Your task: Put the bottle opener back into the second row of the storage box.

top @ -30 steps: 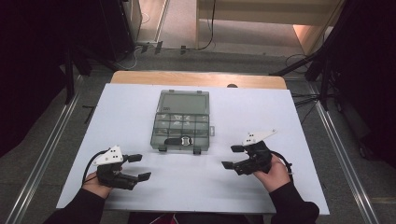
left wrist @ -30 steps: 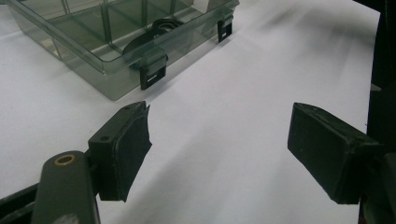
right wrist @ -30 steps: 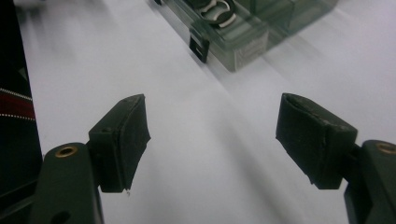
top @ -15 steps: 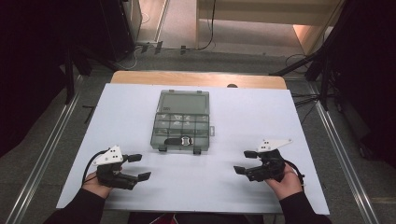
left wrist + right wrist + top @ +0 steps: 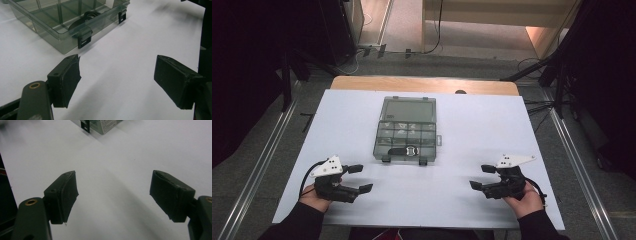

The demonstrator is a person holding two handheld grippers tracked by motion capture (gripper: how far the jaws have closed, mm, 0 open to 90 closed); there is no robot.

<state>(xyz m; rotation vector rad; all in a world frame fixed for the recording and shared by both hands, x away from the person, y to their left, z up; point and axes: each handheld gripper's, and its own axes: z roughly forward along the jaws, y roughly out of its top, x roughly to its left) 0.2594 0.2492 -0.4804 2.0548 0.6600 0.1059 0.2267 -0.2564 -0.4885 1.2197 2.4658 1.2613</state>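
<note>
Grey-tinted plastic organiser box (image 5: 406, 131) sits in the middle of the white counter (image 5: 472, 135), its clear lid (image 5: 408, 108) folded back flat on the far side. Its tray is split into small compartments; a dark ring-shaped part (image 5: 410, 150) lies in the row nearest the person, close to the two black latches (image 5: 423, 161) on the front wall.

Left hand-held gripper (image 5: 360, 178) rests near the front left of the counter, held in the person's left hand (image 5: 314, 195), pointing toward the middle. Its jaws stand wide apart with only bare white surface between them. In the left gripper view the box's near corner and one latch (image 5: 84, 38) lie just beyond the left fingertip (image 5: 67, 78), not touching it.

Right hand-held gripper (image 5: 482, 177) lies near the front right, in the person's right hand (image 5: 524, 199), well apart from the box. Its jaws have just been opening and now gape wide, nothing between them. In the right gripper view a corner of the box (image 5: 106, 125) shows at the top edge, far from the fingertips (image 5: 63, 195).
</note>
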